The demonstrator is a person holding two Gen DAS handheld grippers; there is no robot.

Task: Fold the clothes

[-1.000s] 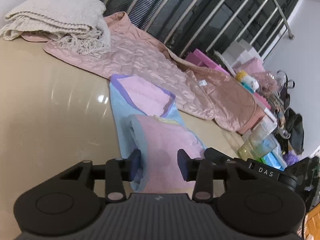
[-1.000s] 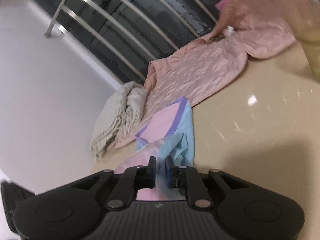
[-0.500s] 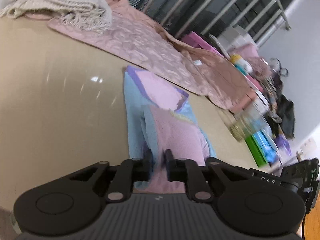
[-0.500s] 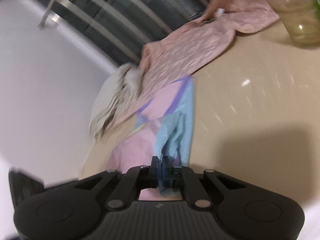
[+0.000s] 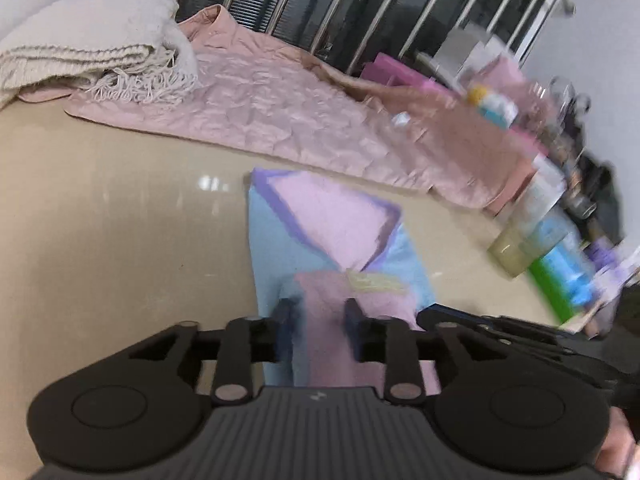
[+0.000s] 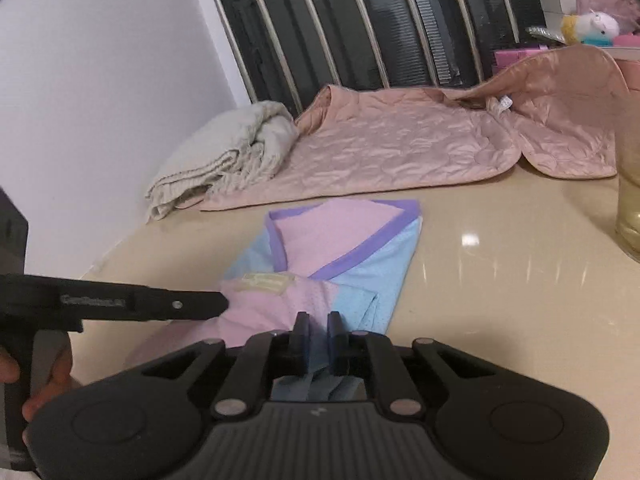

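A small pink and light-blue garment [image 5: 332, 220] [image 6: 344, 228] with purple trim lies on the beige table [image 5: 120, 220], its near end folded over. My left gripper [image 5: 318, 312] sits at that near end. Its jaws are opening and stand apart, with the pink fold between them and the pads clear of it. From the right wrist view its finger shows as a black bar [image 6: 140, 304] reaching onto the pink cloth. My right gripper [image 6: 317, 322] is at the blue edge. Its jaws are opening too, a narrow gap with blue cloth in it.
A pink quilted jacket [image 5: 280, 120] [image 6: 400, 152] is spread across the back of the table, with a folded cream blanket [image 5: 80, 48] [image 6: 224, 160] at its left end. A glass jar [image 5: 520, 248] [image 6: 630, 208] stands at the right, with bottles and clutter behind. Window bars line the rear.
Both grippers pinched the near fold half a second ago and have since parted their jaws. The right gripper has rolled to level. The garment's near end lies lower on the table.
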